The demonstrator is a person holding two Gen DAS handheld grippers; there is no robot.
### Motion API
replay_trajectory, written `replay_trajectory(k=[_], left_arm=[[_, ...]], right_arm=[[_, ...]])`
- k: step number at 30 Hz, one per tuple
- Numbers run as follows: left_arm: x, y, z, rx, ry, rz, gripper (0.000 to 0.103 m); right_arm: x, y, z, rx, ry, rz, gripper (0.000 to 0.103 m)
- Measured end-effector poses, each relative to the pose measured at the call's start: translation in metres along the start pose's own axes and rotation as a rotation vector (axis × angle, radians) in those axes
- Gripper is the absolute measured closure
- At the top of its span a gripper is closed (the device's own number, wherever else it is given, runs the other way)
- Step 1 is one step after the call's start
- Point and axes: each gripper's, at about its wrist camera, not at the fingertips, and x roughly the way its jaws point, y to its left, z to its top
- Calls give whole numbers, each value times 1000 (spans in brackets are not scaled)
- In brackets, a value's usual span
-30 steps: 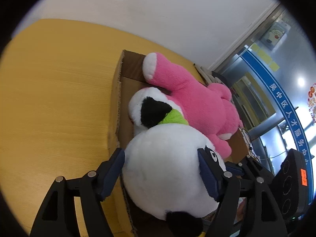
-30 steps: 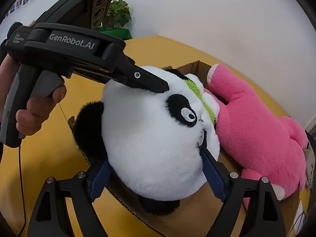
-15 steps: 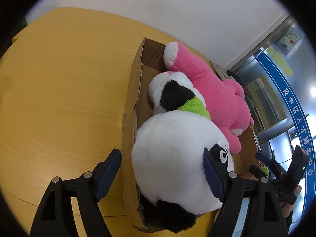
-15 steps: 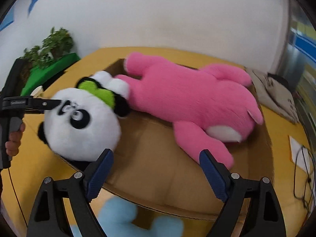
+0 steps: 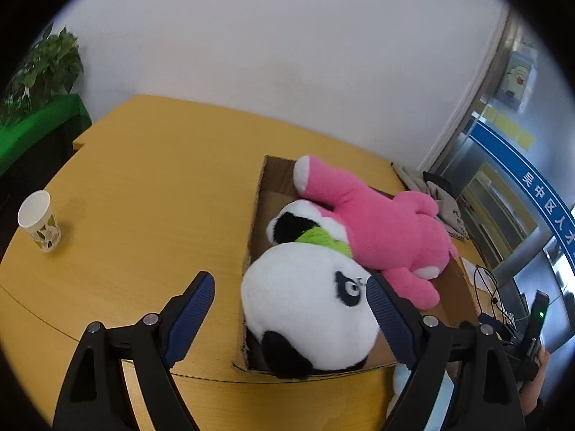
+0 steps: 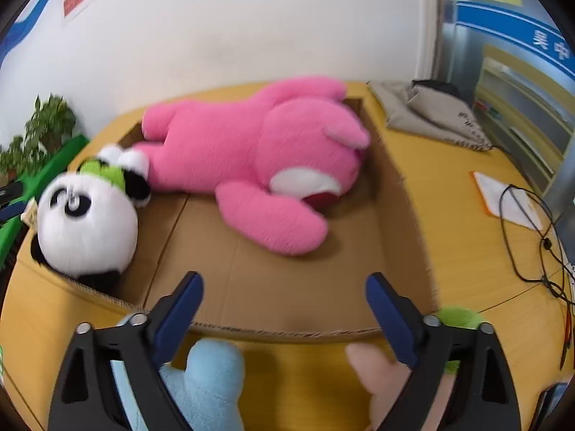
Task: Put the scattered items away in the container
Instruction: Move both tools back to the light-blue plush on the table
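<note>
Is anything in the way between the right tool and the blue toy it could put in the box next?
Nothing visible blocks it. The blue toy lies on the table just outside the box, right below the open right tool. The box's near wall stands between the toy and the bare floor inside, so the toy would need lifting over it.

Panda plush (image 6: 86, 222) and pink plush (image 6: 251, 165) lying in cardboard box (image 6: 402, 215).
</note>
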Motion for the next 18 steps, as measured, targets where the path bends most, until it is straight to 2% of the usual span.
replay_trajectory(k=[3, 6, 8, 10, 13, 16, 18], left_arm=[[21, -16, -20, 68, 86, 19, 16], [49, -4, -44, -9, 191, 6, 16], [58, 4, -59, -45, 225, 38, 17], [61, 12, -69, -98, 259, 24, 16], [54, 20, -77, -171, 259, -20, 17], [47, 7, -86, -95, 269, 50, 17], [36, -1, -90, -66, 249, 68, 17]], right_arm=[[16, -1, 4, 20, 36, 21, 3], [32, 6, -3, 4, 78, 34, 3], [31, 12, -11, -48, 57, 11, 3], [29, 10, -13, -44, 57, 20, 4], [23, 2, -14, -46, 61, 25, 4], [18, -2, -18, -53, 47, 27, 4], [13, -2, -18, -50, 46, 16, 4]])
